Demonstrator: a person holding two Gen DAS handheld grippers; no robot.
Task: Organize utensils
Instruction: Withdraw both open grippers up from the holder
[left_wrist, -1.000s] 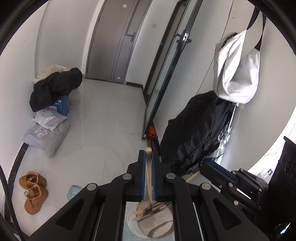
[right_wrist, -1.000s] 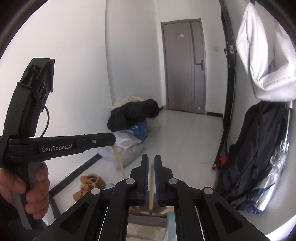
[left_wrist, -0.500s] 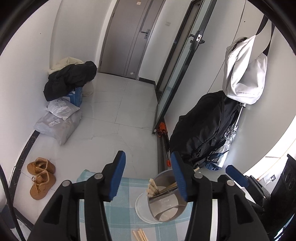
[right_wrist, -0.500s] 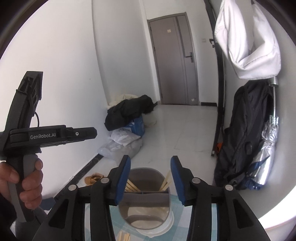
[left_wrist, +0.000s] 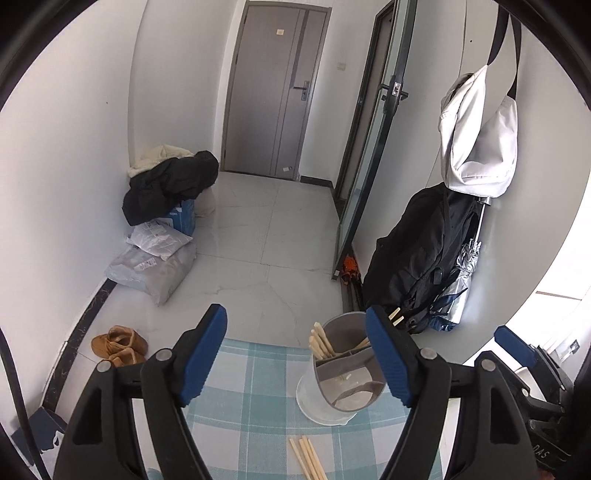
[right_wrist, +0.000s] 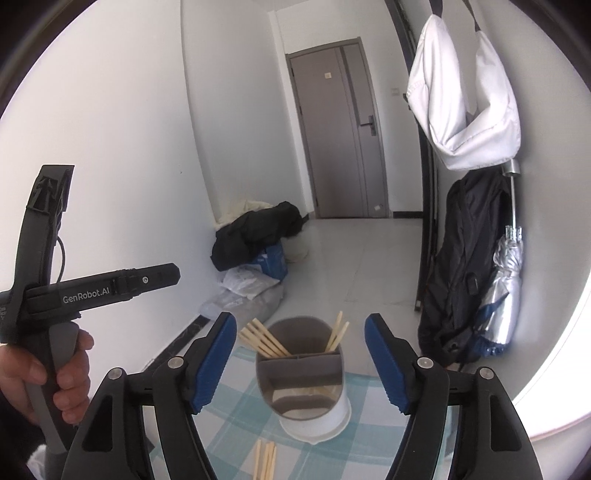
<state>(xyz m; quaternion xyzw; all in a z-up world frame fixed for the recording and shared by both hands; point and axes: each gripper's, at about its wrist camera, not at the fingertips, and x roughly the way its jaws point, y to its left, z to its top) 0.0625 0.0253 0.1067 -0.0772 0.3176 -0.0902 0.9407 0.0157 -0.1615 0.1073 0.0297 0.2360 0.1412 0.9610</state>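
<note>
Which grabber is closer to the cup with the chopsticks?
Right, probably. The right gripper frames the holder centrally; the left gripper has it off to its right finger.

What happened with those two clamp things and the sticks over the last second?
Both let go. The left hand-held gripper and right hand-held gripper, each shut on a chopstick a second ago, have just been opening and drew back; nothing is between their jaws. The chopsticks stand in the holder. Loose chopsticks lie untouched on the cloth.
</note>
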